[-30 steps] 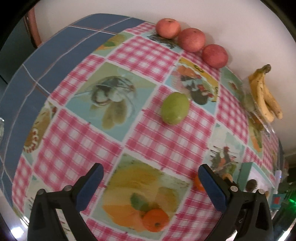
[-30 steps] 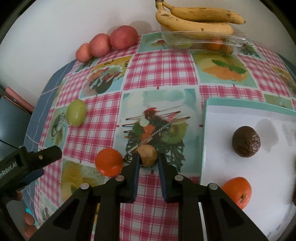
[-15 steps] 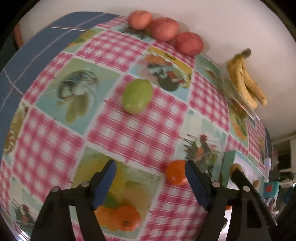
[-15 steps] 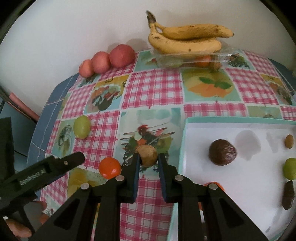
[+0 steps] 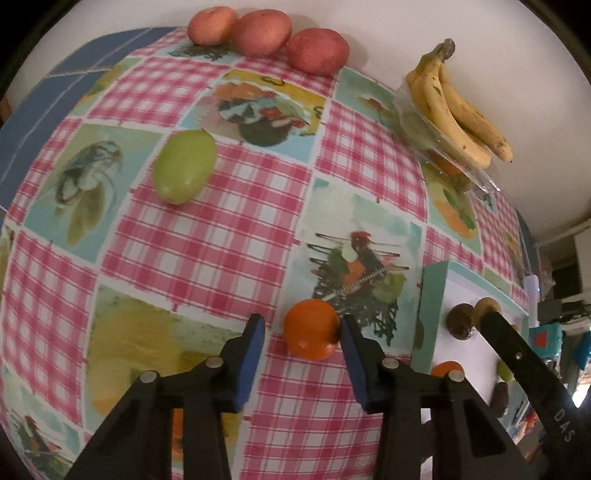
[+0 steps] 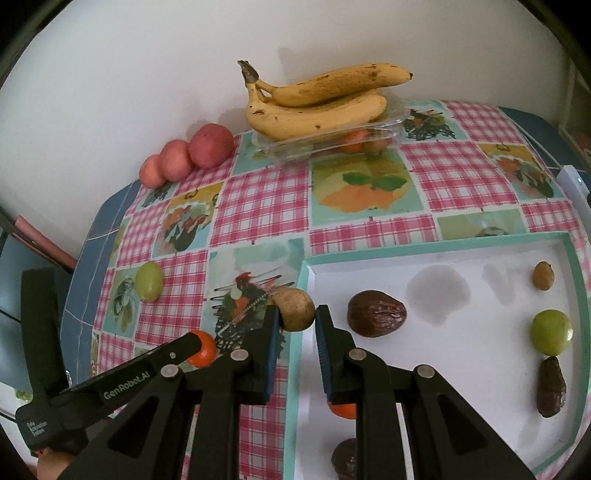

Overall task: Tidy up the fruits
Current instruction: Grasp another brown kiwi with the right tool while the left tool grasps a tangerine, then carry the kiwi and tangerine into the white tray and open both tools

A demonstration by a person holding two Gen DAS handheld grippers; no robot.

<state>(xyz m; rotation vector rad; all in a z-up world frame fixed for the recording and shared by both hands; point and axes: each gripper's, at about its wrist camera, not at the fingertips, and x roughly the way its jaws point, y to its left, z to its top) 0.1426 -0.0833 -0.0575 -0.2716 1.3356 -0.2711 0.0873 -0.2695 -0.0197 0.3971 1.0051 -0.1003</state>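
Small brown round fruit (image 6: 294,309) pinched between the jaws of the right gripper (image 6: 295,319), held over the teal near-left rim of the white tray (image 6: 480,280). Orange tangerine (image 5: 312,334) on the checked cloth of the counter (image 5: 236,236), sitting between the spread jaws of the left gripper (image 5: 302,328), right blue pad touching or nearly touching its side, left pad apart from it. Inside the tray: wrinkled dark fruit (image 6: 376,313), green grape-like fruit (image 6: 551,331), dark oblong fruit (image 6: 551,387) just below it, small tan fruit (image 6: 543,275) toward the far right corner, another orange fruit (image 6: 343,410) half hidden behind the right jaw. Out on the cloth, well apart: green oval fruit (image 5: 184,166). Against the wall: three red apples (image 5: 267,35) in a row, bananas (image 6: 317,99) lying on a clear plastic clamshell (image 6: 328,142).
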